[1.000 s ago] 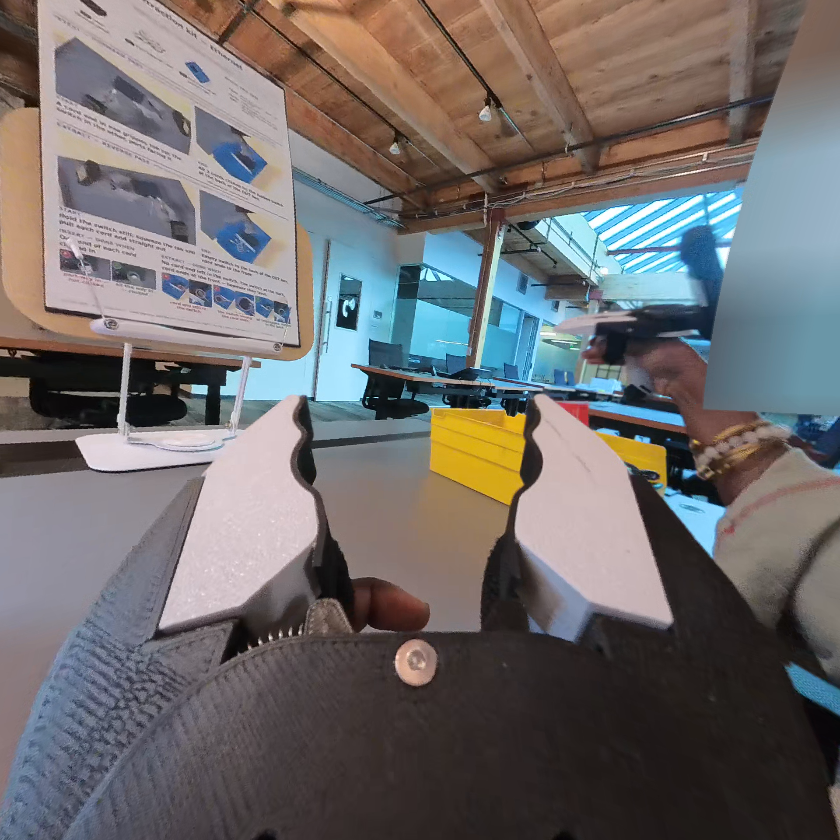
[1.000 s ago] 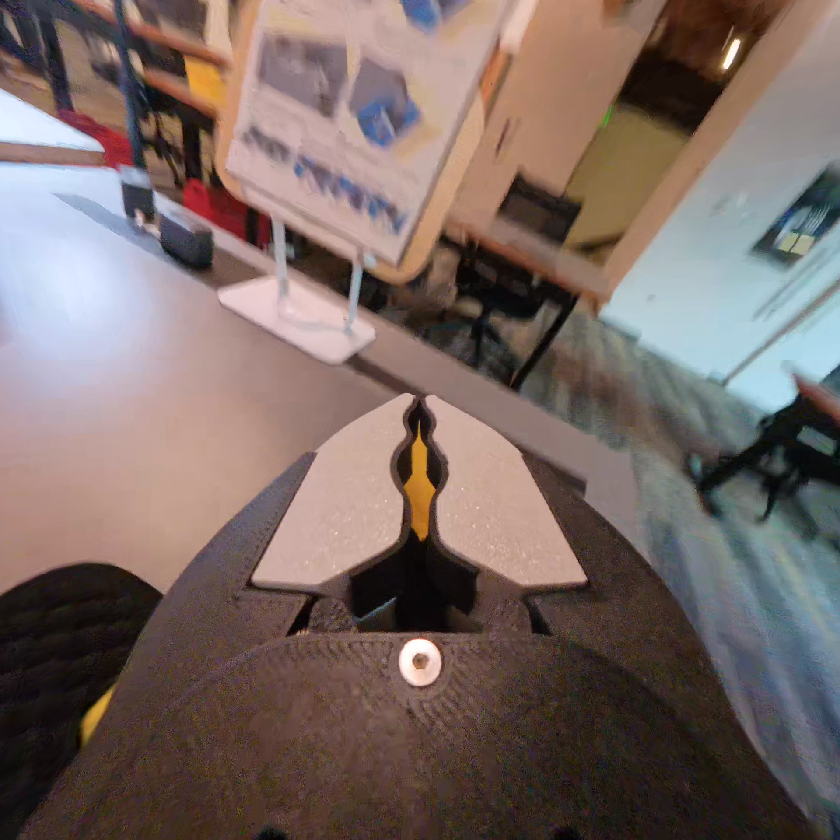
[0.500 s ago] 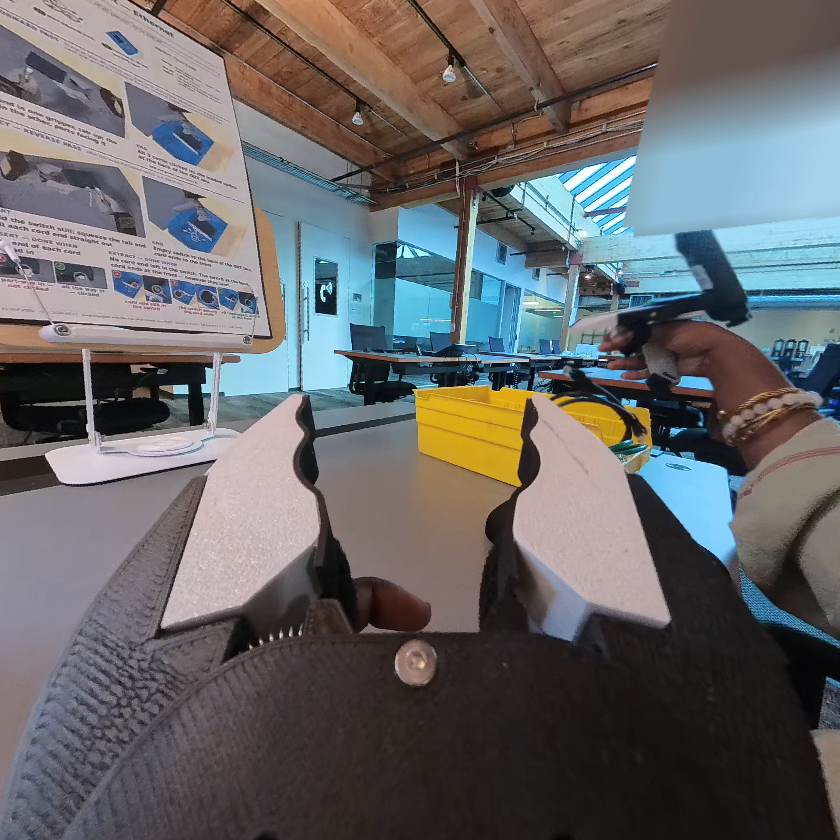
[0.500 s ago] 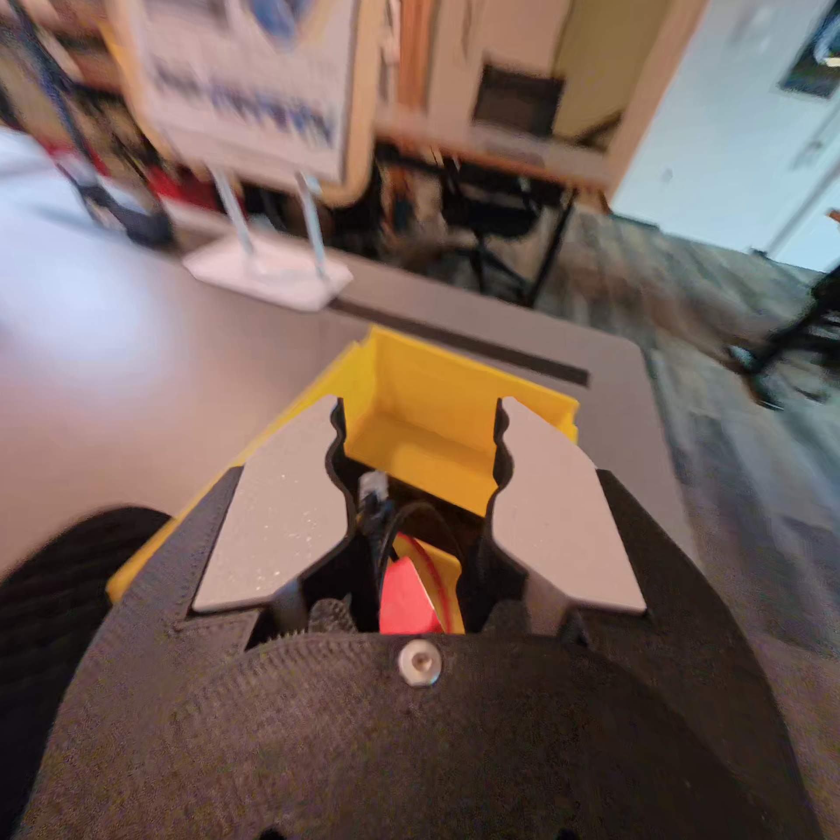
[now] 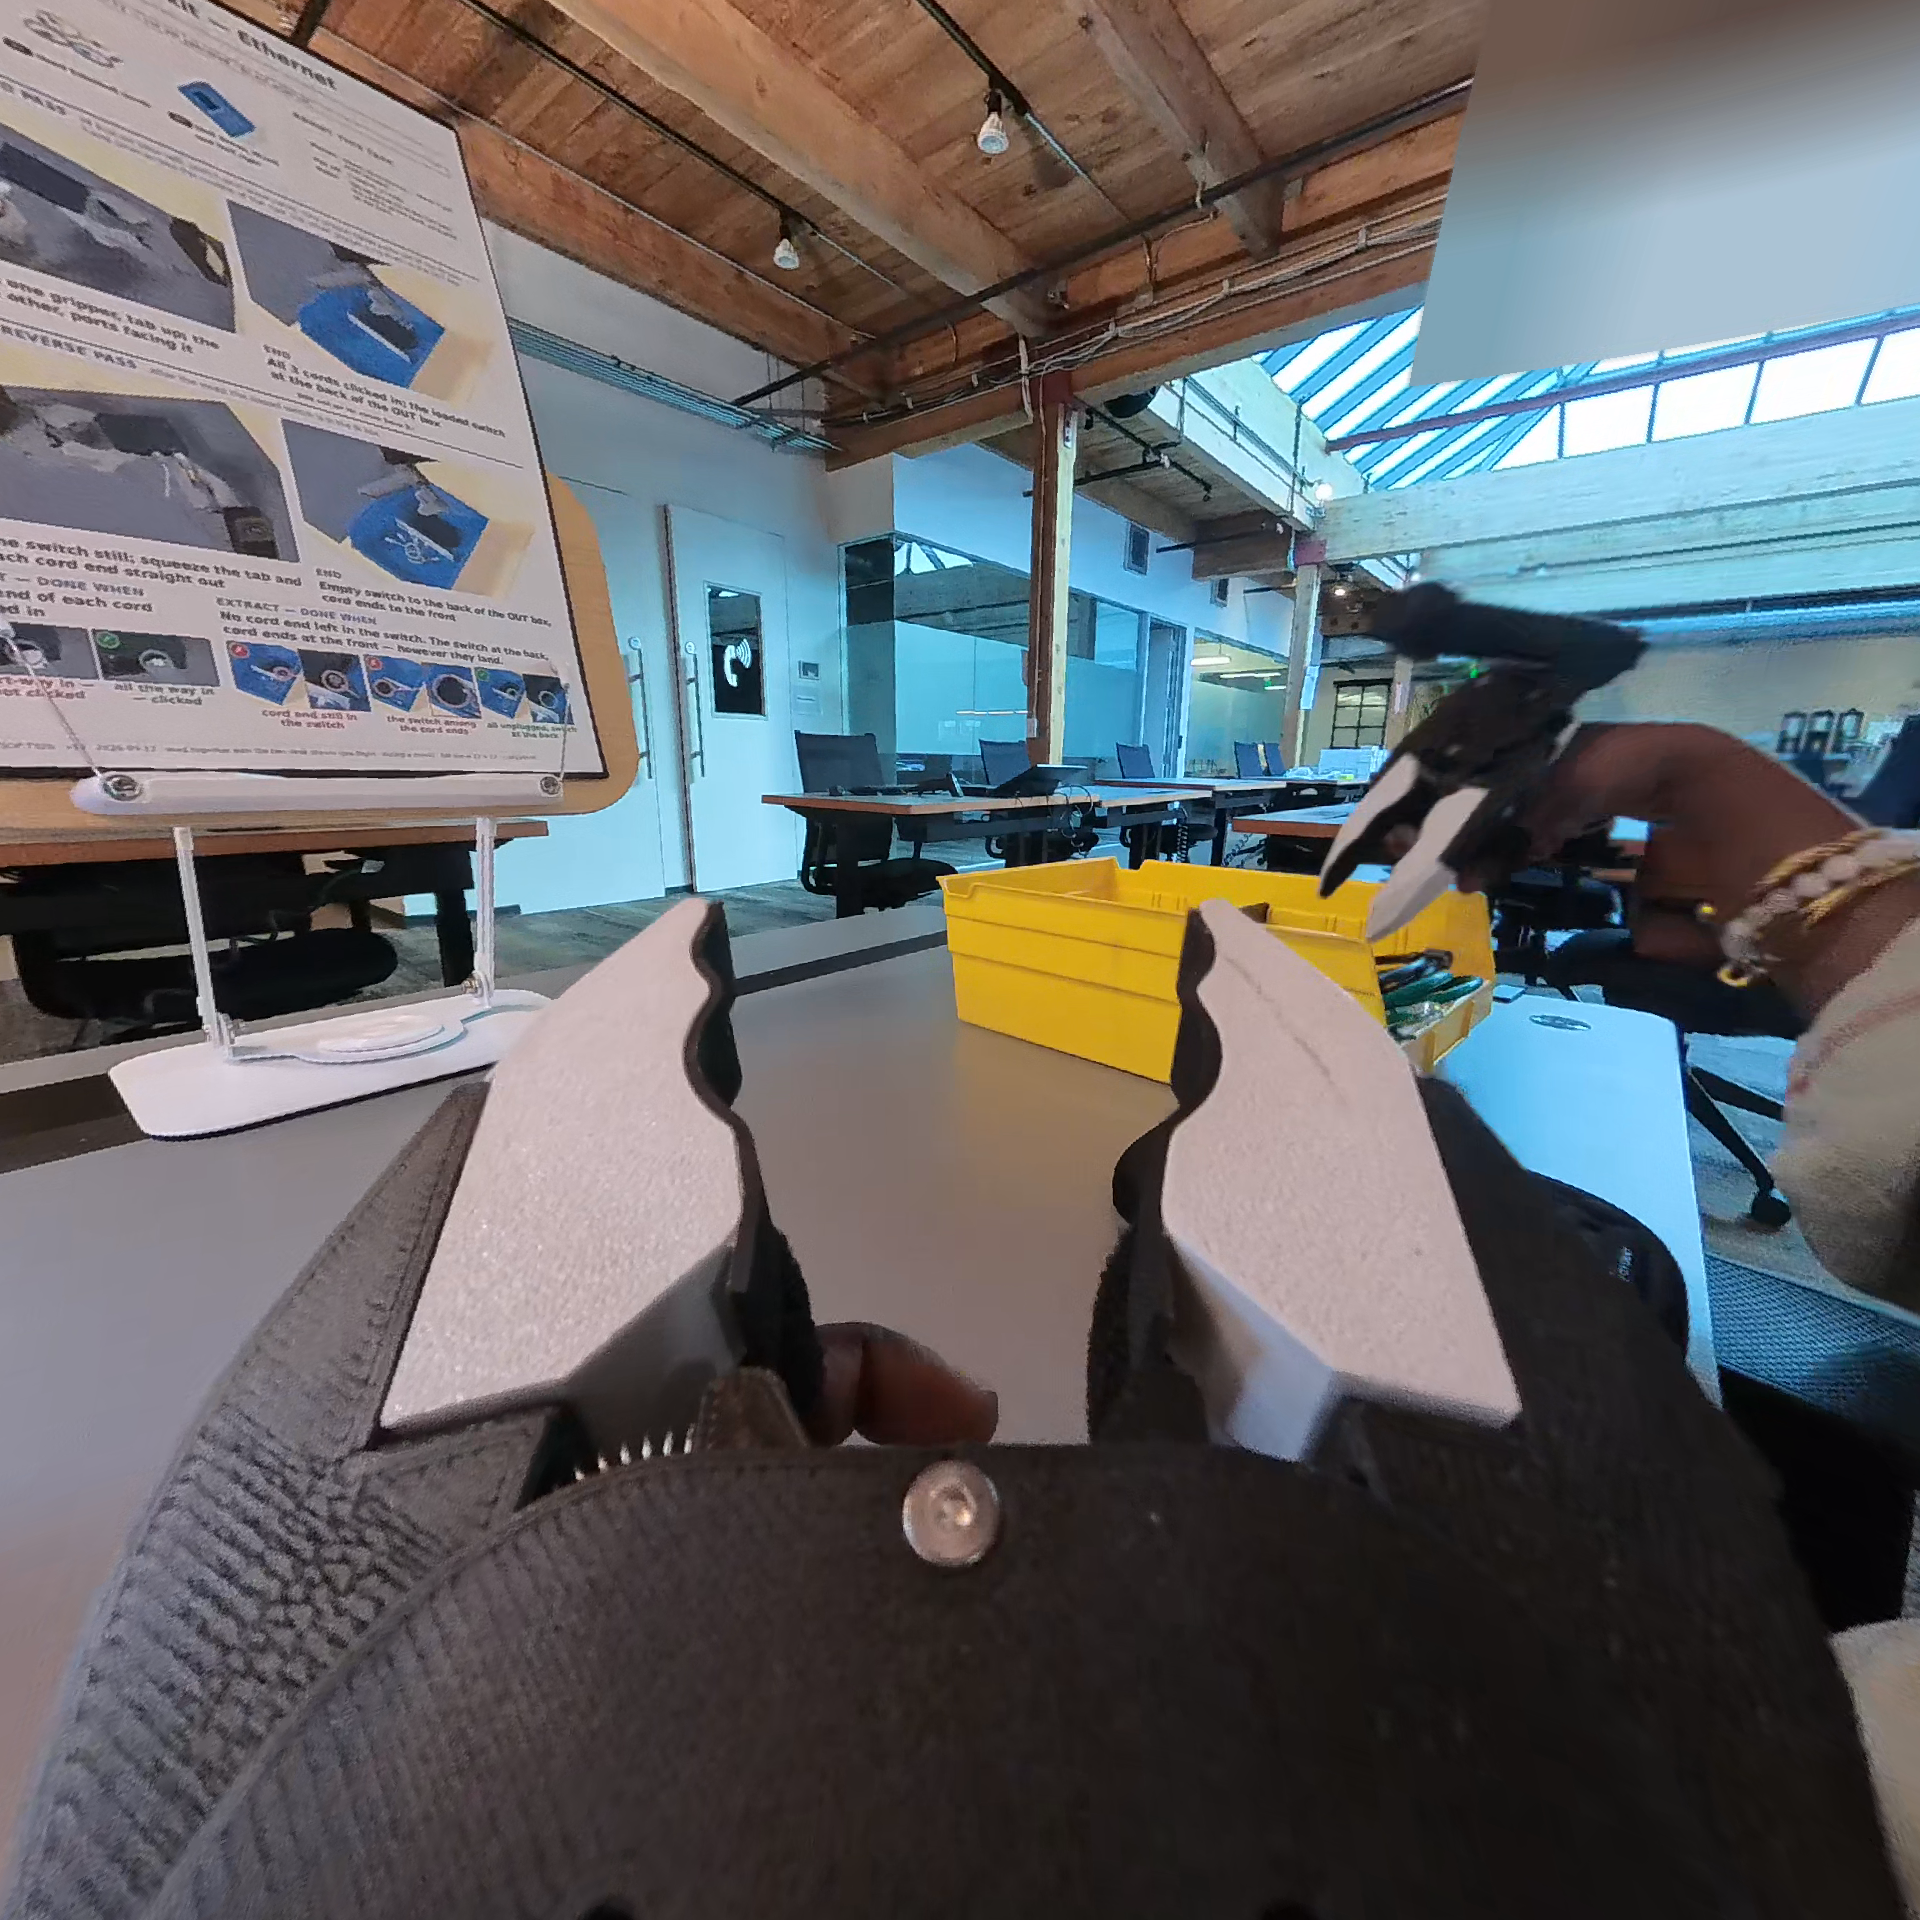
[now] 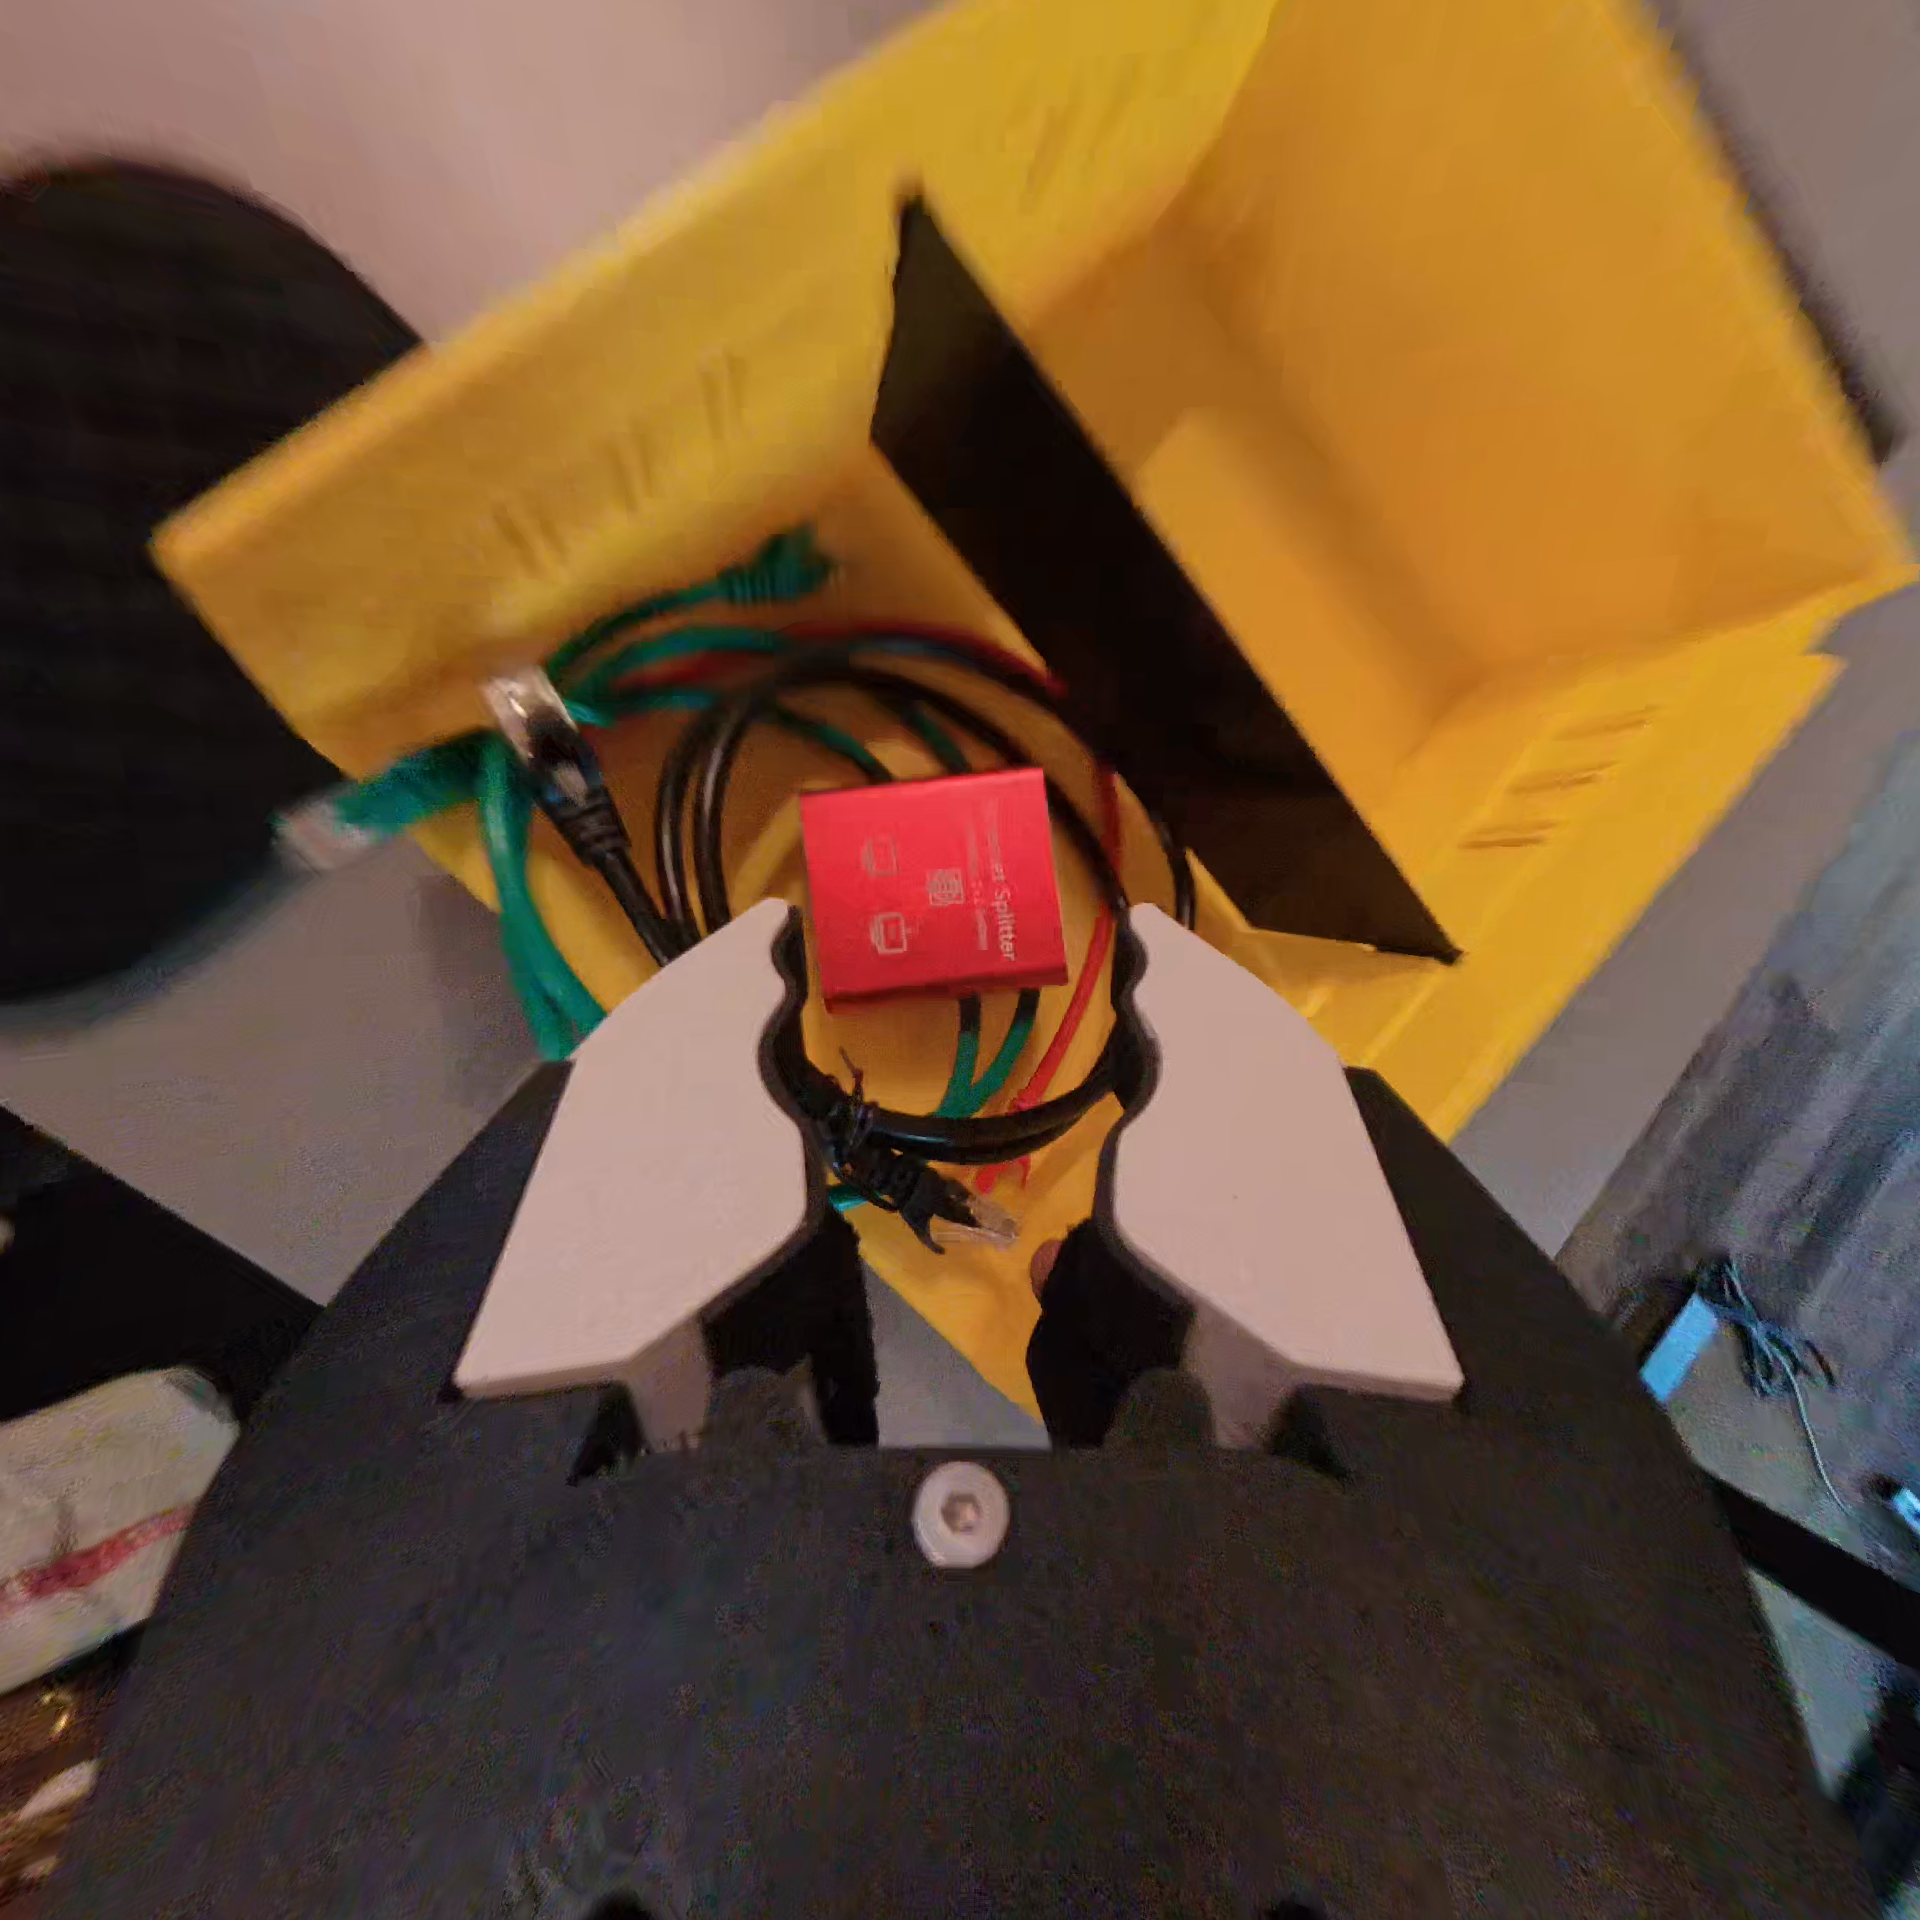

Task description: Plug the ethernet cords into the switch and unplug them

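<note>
A red switch box lies in the near compartment of a yellow bin, on top of coiled black, green and red ethernet cords. My right gripper is open and points down over the switch, apart from it. It also shows in the left wrist view, above the bin. My left gripper is open and empty, low over the grey table, to the left of the bin.
A black divider splits the bin; its far compartment holds nothing. An instruction board on a white stand is at the table's back left. A white table adjoins on the right. About 40 cm separates my left fingertips from my right.
My right gripper went from shut to open and swung from facing the board down into the yellow bin, over the switch. My left gripper stayed open and turned slightly.
</note>
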### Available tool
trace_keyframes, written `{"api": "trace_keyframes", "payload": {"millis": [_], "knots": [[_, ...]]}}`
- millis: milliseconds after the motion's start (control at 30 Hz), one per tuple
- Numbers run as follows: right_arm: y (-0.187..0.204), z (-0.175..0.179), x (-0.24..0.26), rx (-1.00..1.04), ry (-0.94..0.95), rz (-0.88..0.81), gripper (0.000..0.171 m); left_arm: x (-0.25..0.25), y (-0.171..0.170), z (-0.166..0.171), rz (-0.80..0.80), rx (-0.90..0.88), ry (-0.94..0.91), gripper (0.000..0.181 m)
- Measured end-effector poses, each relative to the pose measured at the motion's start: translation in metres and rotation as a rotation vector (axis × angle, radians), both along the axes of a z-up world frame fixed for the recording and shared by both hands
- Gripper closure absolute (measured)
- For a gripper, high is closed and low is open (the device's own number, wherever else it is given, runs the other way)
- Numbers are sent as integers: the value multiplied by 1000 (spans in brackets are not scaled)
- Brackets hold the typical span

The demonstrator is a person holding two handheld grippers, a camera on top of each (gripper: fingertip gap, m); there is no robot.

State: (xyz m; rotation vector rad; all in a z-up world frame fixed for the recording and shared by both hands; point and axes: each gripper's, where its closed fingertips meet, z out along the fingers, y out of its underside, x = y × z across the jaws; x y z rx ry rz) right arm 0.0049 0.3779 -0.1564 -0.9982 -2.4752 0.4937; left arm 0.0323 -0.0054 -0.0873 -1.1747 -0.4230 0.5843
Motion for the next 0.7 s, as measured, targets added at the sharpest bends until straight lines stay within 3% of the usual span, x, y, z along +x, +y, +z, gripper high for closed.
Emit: {"api": "trace_keyframes", "payload": {"millis": [200,400,567,700], "knots": [[0,-49,-12,98,-254,14,96,0,1,-1,-9,-5,-2,100],[1,-71,-11,162,-338,29,98,0,-2,0,-14,18,-12,101],[1,-60,-17,157,-244,52,101,0,-1,0,-13,12,-10,101],[-10,-21,-29,33,-43,65,101,-1,-1,0,-12,11,-13,101]]}}
